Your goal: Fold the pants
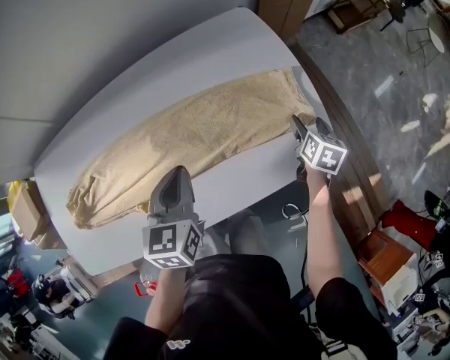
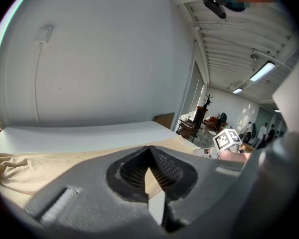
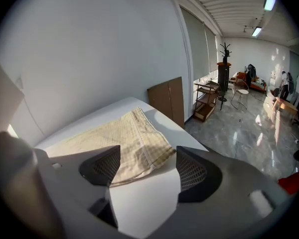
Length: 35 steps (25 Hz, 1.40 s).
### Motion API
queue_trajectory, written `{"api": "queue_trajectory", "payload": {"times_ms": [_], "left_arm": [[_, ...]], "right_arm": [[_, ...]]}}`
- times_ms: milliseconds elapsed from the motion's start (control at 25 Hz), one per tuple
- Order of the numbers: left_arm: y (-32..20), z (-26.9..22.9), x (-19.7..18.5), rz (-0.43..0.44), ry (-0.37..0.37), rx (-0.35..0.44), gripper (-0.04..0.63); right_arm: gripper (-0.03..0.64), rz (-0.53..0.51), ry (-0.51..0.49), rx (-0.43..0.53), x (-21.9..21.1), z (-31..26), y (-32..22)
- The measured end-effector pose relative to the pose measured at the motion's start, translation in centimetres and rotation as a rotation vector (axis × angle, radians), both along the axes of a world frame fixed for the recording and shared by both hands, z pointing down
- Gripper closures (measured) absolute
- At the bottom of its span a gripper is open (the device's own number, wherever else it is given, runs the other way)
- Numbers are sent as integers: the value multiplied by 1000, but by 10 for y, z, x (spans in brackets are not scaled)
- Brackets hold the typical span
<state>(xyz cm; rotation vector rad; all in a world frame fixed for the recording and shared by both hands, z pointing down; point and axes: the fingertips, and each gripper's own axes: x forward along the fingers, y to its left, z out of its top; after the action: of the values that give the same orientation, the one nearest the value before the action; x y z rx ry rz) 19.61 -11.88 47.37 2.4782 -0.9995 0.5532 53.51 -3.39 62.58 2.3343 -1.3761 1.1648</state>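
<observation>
Beige pants (image 1: 210, 130) lie stretched along the white table (image 1: 240, 182), from its lower left to its upper right. My left gripper (image 1: 180, 172) hovers at the pants' near edge around their middle. In the left gripper view its jaws (image 2: 149, 151) are shut tip to tip, with the cloth (image 2: 40, 168) visible beyond them and nothing seen in the grip. My right gripper (image 1: 307, 126) is at the pants' right end. Its jaws (image 3: 147, 153) stand wide open just short of the hem end (image 3: 139, 138), not touching it.
The table's near edge (image 1: 270, 193) runs just in front of me, with a wooden bench (image 1: 352, 178) along its right side. A cardboard box (image 1: 26, 208) sits off the left end. Brown panels (image 3: 167, 101) and a shelf cart (image 3: 207, 101) stand beyond the far end.
</observation>
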Motion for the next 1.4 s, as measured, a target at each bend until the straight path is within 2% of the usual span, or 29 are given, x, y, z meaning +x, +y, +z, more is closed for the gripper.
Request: {"api": "queue_trajectory", "payload": {"times_ms": [160, 320, 480, 600, 680, 720, 880, 1120, 1400], "left_arm": [[1, 2, -1, -6, -5, -2, 595], [-1, 2, -6, -18, -10, 0, 595], [-2, -1, -12, -31, -11, 4, 595], [-4, -1, -21, -44, -13, 3, 595], [-3, -1, -26, -50, -16, 2, 595], [-3, -1, -29, -54, -17, 3, 595], [2, -3, -38, -66, -15, 9, 595], [1, -8, -64, -100, -10, 16, 595], [0, -16, -96, -168, 9, 35, 595]], "right_arm": [[267, 1, -29, -26, -2, 7, -2], [301, -21, -8, -76, 1, 14, -5], [387, -74, 17, -143, -1, 20, -7], [417, -111, 33, -162, -6, 21, -11], [519, -154, 31, -157, -14, 21, -14], [537, -167, 31, -156, -16, 21, -16], [545, -146, 8, -135, -16, 19, -15], [546, -92, -25, -36, -18, -3, -13], [546, -114, 28, 23, -30, -42, -24]]}}
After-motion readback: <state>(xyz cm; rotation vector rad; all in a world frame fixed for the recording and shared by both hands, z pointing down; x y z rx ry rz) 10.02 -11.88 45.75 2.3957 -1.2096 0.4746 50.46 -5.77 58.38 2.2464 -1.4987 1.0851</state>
